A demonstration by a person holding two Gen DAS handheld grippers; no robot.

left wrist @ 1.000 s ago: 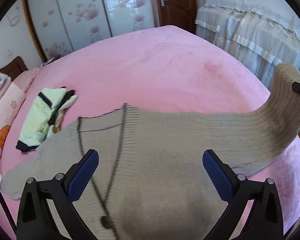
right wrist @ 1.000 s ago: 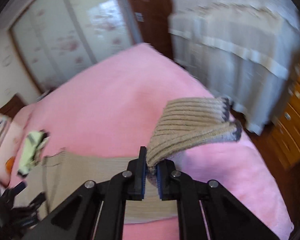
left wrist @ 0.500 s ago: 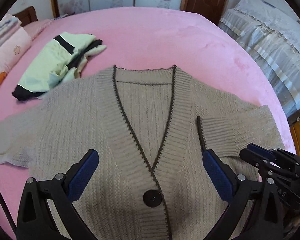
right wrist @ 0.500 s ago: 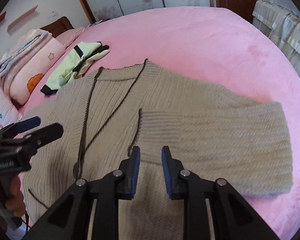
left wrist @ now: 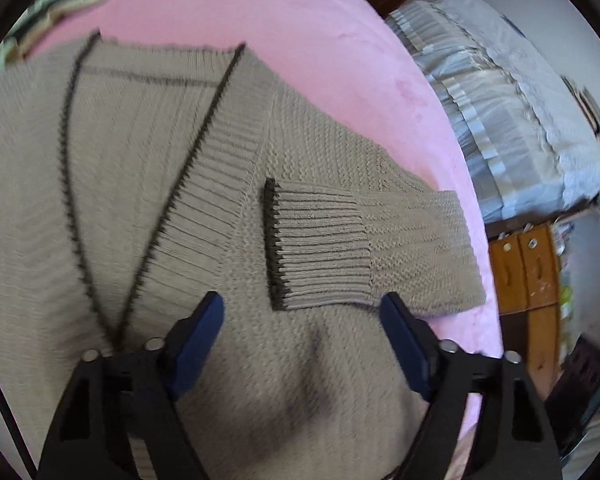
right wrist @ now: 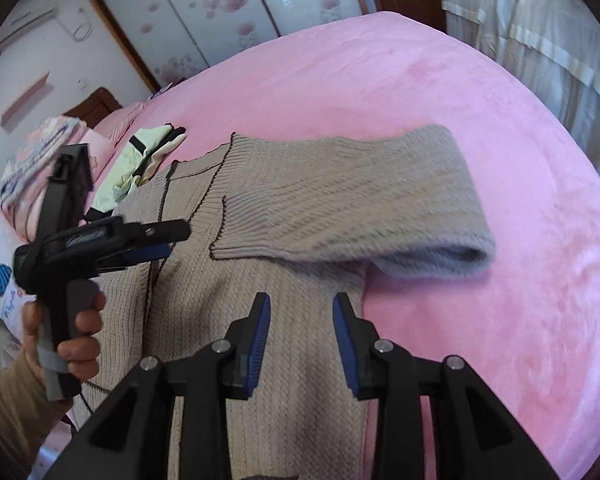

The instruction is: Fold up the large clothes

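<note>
Wide open pink bed (right wrist: 440, 92) beyond the cardigan (right wrist: 300, 320) and out to its right side, nothing lying there, easy passage. To the cardigan's left, the green-and-black garment (right wrist: 140, 164) sits just past the collar, and stacked pillows (right wrist: 32, 160) crowd that edge. The left gripper (right wrist: 172, 242) hangs over the cardigan's middle, blocking a crossing there from the right gripper (right wrist: 300, 316). The folded sleeve (left wrist: 340, 240) makes a raised bump just ahead of both.

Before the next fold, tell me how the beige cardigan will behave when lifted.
The cardigan is probably floppy: its folded sleeve lies limp and rounded at the bend. The chunky ribbed knit suggests some weight and good grip on the pink blanket, so it likely won't slide.
</note>
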